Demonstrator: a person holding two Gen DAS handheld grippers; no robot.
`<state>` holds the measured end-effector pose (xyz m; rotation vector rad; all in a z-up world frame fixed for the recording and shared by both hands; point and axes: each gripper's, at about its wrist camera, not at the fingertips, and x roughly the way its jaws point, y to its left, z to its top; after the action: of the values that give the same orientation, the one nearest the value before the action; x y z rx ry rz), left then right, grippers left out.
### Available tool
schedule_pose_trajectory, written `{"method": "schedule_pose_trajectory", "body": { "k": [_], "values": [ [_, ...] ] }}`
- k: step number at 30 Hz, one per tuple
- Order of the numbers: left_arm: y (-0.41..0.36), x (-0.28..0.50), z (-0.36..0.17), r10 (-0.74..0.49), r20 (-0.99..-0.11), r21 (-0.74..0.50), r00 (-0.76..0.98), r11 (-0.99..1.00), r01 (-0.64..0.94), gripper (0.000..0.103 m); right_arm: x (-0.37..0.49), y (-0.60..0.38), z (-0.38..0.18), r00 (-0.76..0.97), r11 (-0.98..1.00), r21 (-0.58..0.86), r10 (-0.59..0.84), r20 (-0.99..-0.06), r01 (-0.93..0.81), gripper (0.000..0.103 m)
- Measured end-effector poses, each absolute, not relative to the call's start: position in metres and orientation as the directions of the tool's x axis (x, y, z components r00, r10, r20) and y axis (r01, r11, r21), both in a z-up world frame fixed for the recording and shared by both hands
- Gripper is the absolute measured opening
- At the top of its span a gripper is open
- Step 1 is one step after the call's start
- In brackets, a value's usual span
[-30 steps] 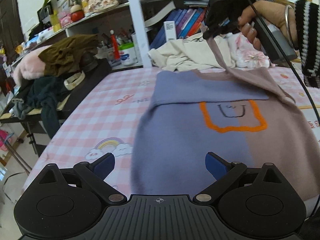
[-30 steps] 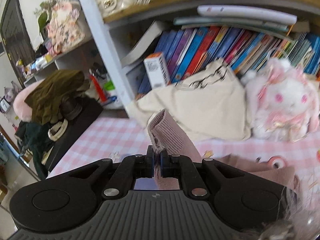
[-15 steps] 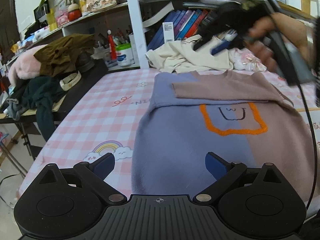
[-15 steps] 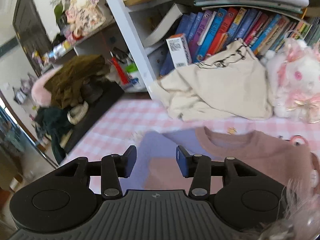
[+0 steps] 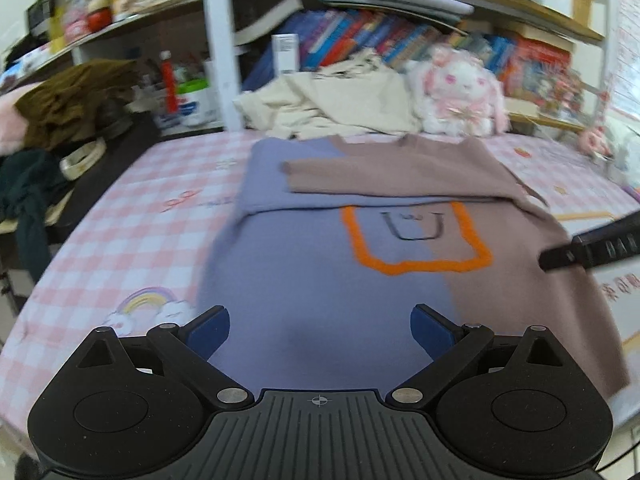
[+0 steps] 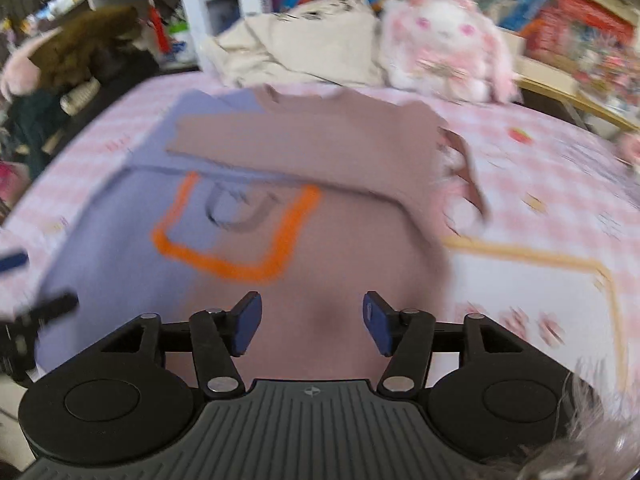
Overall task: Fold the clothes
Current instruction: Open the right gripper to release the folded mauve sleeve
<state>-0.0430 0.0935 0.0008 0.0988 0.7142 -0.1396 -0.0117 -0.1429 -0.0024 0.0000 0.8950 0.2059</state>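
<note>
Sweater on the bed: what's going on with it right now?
The two-tone sweater lies flat on the pink checked sheet, its mauve sleeve already folded across the chest. Both the left hand-held gripper and the right hand-held gripper hover open over the lower hem, gripping nothing.

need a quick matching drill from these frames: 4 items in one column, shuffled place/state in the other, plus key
Items:
1. mauve knitted sleeve
2. white plush bunny with pink bows
3. cream crumpled garment
4. left tongs

Places/states:
A. piled at the foot of the bookshelf, left of the toy
B. open, empty, above the lilac half of the sweater
C. folded flat across the sweater's chest
D. sitting upright behind the sweater's collar, to the right

Pairs: 1-C, 2-D, 3-A, 4-B
</note>
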Motion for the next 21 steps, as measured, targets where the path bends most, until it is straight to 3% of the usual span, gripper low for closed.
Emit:
{"method": "schedule_pose_trajectory", "body": {
  "k": [6,15,21],
  "values": [
    [0.073,-0.054,0.008,-0.147,-0.641,0.032,0.753,0.976,0.217,0.099,-0.063,-0.172,0.000,0.646,0.990,0.123,0.138,-0.751,-0.068,0.058],
    [0.054,-0.099,0.022,-0.162,-0.629,0.055,0.761,0.966,0.251,0.099,-0.117,-0.185,-0.006,0.648,0.983,0.153,0.180,-0.740,-0.099,0.060],
    [0.062,-0.136,0.014,-0.101,-0.663,0.054,0.742,0.982,0.182,0.099,-0.154,-0.189,-0.016,0.640,0.973,0.210,0.223,-0.735,-0.097,0.056]
  ]
}}
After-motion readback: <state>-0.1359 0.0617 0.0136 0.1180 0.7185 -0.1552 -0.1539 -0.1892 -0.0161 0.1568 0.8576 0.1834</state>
